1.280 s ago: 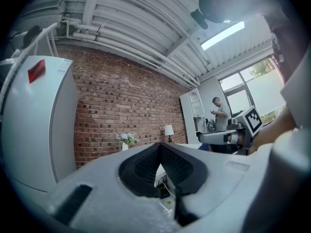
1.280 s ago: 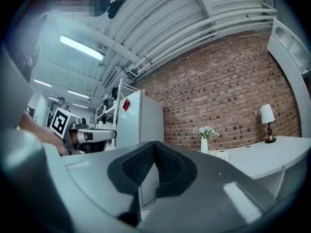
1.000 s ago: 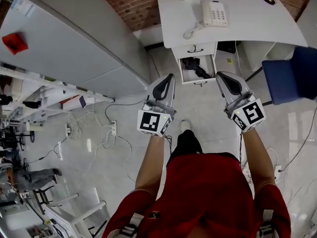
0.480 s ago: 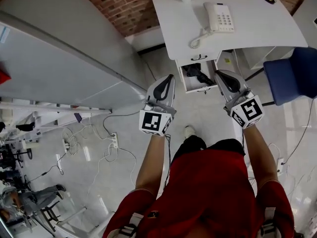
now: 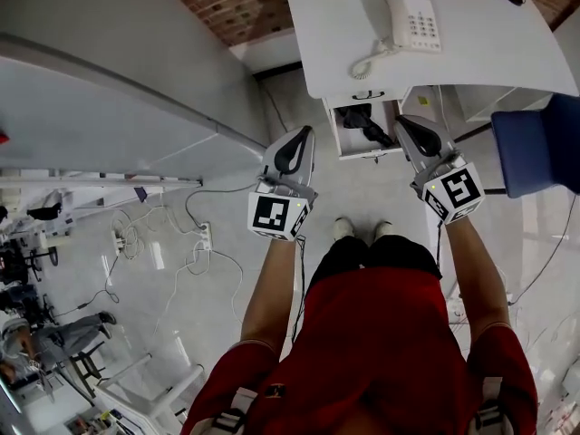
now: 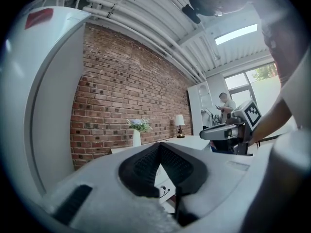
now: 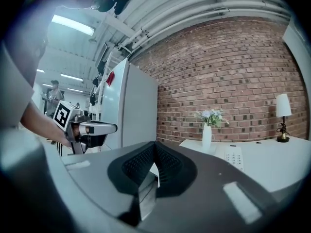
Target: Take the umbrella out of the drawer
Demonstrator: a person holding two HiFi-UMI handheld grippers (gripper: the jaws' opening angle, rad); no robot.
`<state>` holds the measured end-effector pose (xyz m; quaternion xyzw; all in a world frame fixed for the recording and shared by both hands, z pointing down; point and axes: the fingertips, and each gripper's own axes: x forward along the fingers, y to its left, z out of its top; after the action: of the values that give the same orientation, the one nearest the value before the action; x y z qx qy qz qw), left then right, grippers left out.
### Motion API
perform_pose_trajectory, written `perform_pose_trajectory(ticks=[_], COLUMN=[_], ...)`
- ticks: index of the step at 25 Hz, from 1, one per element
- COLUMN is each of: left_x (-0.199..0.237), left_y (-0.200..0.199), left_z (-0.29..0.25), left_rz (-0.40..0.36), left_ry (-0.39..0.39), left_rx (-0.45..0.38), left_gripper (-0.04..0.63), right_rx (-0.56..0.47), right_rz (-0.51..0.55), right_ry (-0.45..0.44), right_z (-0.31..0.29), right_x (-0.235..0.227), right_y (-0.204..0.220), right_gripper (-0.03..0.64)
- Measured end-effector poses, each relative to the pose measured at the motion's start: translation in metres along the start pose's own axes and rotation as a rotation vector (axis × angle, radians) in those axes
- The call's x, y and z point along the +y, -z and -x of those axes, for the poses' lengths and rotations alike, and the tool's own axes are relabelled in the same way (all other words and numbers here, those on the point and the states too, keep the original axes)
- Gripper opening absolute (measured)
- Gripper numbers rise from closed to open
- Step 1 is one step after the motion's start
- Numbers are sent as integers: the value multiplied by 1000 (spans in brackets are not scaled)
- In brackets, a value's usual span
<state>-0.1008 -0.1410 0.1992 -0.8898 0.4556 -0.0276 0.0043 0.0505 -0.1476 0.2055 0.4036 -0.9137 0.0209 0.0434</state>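
Note:
Under the white desk (image 5: 471,57) a drawer (image 5: 337,134) stands pulled out, and a black folded umbrella (image 5: 366,121) lies in it. My left gripper (image 5: 305,132) hangs just left of the drawer, shut and empty. Just right of the drawer is my right gripper (image 5: 402,120), also shut with nothing in it. Both point level toward the desk and sit apart from the umbrella. In the left gripper view the closed jaws (image 6: 158,147) frame a bit of white drawer front (image 6: 164,181). The right gripper (image 7: 155,143) shows closed pads too.
A white telephone (image 5: 412,21) sits on the desk, with a vase (image 7: 207,135) and small lamp (image 7: 283,113) farther back. A blue chair (image 5: 539,143) stands at the right. A grey partition (image 5: 118,89) is on the left, with cables and a power strip (image 5: 204,236) on the floor.
The person has stepped toward the desk, and both grippers have come forward and a little lower, now flanking the open drawer. Both stay shut.

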Motion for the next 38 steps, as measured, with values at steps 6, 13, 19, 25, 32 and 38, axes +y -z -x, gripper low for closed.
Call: perform_pose_trajectory(ticks=[6, 13, 19, 25, 32, 38], left_x=[-12, -15, -4, 7, 18, 30], left_y=[10, 35, 68, 118, 172, 218], left_z=[-6, -17, -21, -28, -41, -58], left_rz=[3, 9, 8, 20, 25, 0], left_ry=[-64, -88, -77, -62, -36, -6], left_rx=[2, 17, 15, 22, 44, 76], left_gripper=[5, 5, 5, 5, 5, 5], right_rx=[-7, 26, 53, 94, 137, 192], right_rz=[5, 9, 27, 46, 57, 86], right_ry=[-64, -76, -69, -54, -55, -81], right_z=[8, 9, -8, -23, -46, -74], right_x=[-10, -22, -23, -29, -34, -40], right_y=[14, 48, 88, 142, 198, 246], right_gripper=[12, 12, 12, 12, 12, 12])
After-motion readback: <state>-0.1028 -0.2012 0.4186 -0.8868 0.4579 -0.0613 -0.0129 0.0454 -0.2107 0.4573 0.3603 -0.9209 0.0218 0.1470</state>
